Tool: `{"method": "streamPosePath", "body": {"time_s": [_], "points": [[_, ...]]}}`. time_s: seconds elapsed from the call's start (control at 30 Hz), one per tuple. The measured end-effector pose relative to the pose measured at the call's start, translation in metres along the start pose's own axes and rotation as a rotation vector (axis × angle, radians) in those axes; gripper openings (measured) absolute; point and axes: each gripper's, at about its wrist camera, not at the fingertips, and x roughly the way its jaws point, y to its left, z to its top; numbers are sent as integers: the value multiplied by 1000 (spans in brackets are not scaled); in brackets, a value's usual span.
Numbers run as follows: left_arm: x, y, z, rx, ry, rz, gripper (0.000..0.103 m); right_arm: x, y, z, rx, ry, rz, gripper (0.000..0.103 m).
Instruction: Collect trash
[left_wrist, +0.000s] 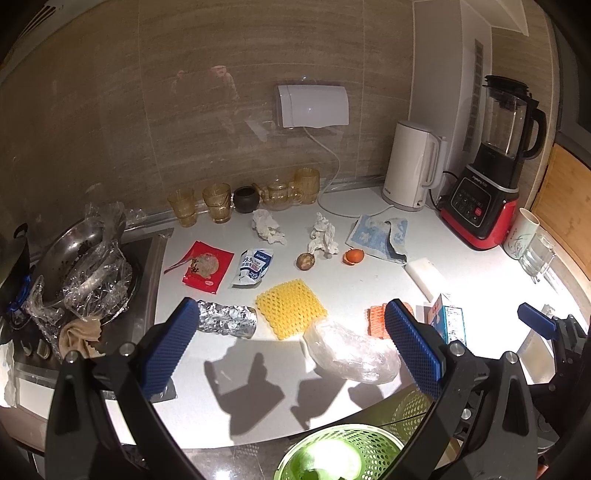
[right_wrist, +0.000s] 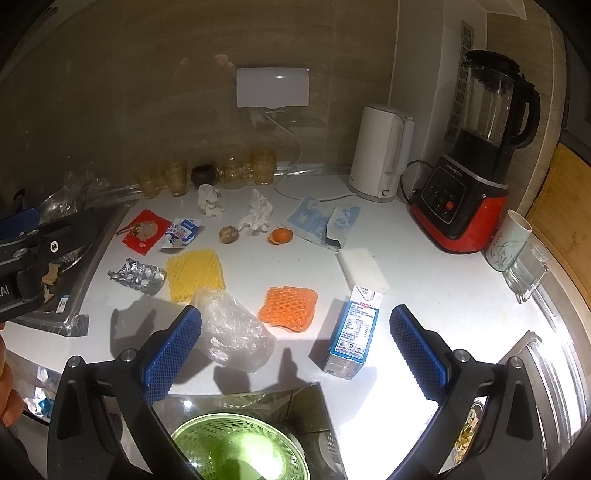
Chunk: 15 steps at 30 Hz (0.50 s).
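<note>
White countertop (right_wrist: 424, 295), glossy, strong glare at 3–4 o'clock.

- 12 o'clock, along the wall: amber glasses (left_wrist: 218, 201), dark pot (left_wrist: 245, 199), white kettle (right_wrist: 380, 153).
- 2 o'clock: red-black blender (right_wrist: 469, 192), cup (right_wrist: 508, 240).
- Centre: two crumpled tissues (left_wrist: 267, 225), blue cloth (right_wrist: 325, 221), orange peel (right_wrist: 280, 235), brown fruit (right_wrist: 229, 234).
- 10 o'clock: red packet (right_wrist: 146, 230), wipes pouch (right_wrist: 183, 232).
- 9 o'clock: crumpled foil (right_wrist: 138, 275) beside yellow foam net (right_wrist: 195, 275).
- Near edge, 6 o'clock: clear plastic bag (right_wrist: 236, 332), orange foam net (right_wrist: 290, 306), milk carton (right_wrist: 351, 336) lying flat, white sponge (right_wrist: 364, 269) behind it.

both wrist cams above counter (left_wrist: 369, 280)
</note>
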Motion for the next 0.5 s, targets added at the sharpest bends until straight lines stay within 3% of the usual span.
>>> {"method": "streamPosePath", "body": {"time_s": [0.5], "points": [[5,15,-1,-40,16,44,96,12,13,6,-38,11,44,101]]}}
